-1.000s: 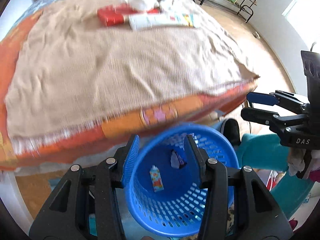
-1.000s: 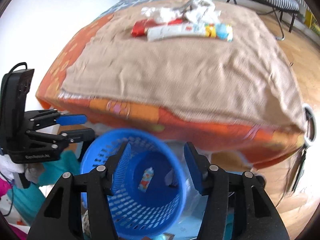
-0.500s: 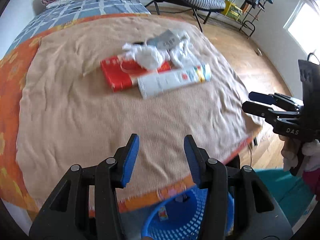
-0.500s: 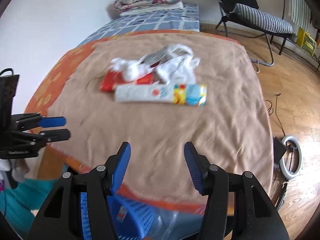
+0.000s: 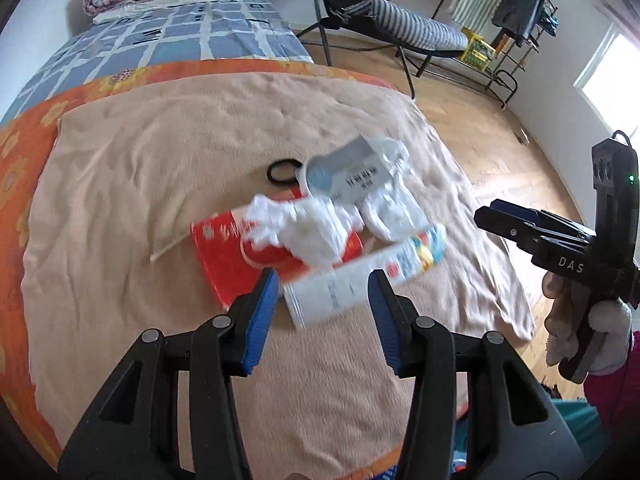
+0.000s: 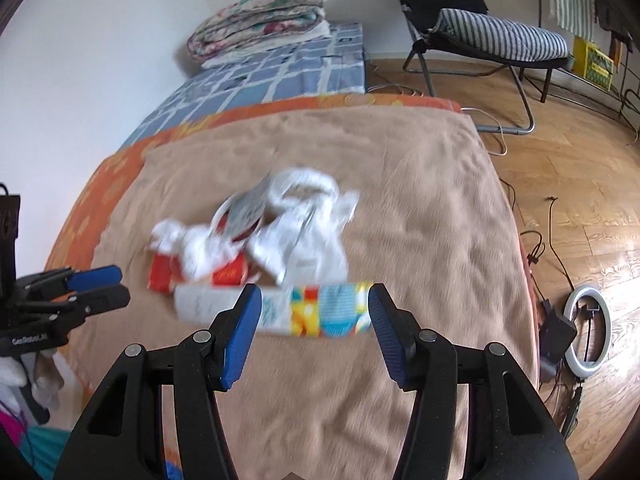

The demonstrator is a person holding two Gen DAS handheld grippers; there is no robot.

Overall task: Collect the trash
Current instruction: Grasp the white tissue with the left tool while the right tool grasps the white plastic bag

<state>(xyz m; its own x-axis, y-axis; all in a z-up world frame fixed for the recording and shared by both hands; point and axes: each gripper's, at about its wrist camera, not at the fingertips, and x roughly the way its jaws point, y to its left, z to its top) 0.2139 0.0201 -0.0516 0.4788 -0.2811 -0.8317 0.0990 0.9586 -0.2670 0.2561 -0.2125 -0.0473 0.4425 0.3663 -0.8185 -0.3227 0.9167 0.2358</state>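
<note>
A pile of trash lies on the tan blanket [image 5: 120, 208]: a long white box with a colourful end [image 5: 360, 276] [image 6: 280, 312], a red packet [image 5: 232, 252] [image 6: 160, 276], crumpled white tissue [image 5: 296, 228] [image 6: 192, 248], a white plastic bag [image 5: 392, 212] [image 6: 308, 232] and a grey-white wrapper [image 5: 348, 172]. A black ring [image 5: 282, 171] lies behind the pile. My left gripper [image 5: 324, 308] is open and empty, just short of the white box. My right gripper [image 6: 314, 320] is open and empty, over the box's colourful end.
A blue checked mattress [image 6: 272, 76] with folded quilts [image 6: 260, 16] lies behind the blanket. A striped folding chair [image 6: 492, 36] stands on the wood floor. Cables and a ring light [image 6: 588, 332] lie at the right of the bed.
Both grippers have risen from above the blue basket and moved forward over the bed to the trash pile. The basket has dropped out of view. Both stay open.
</note>
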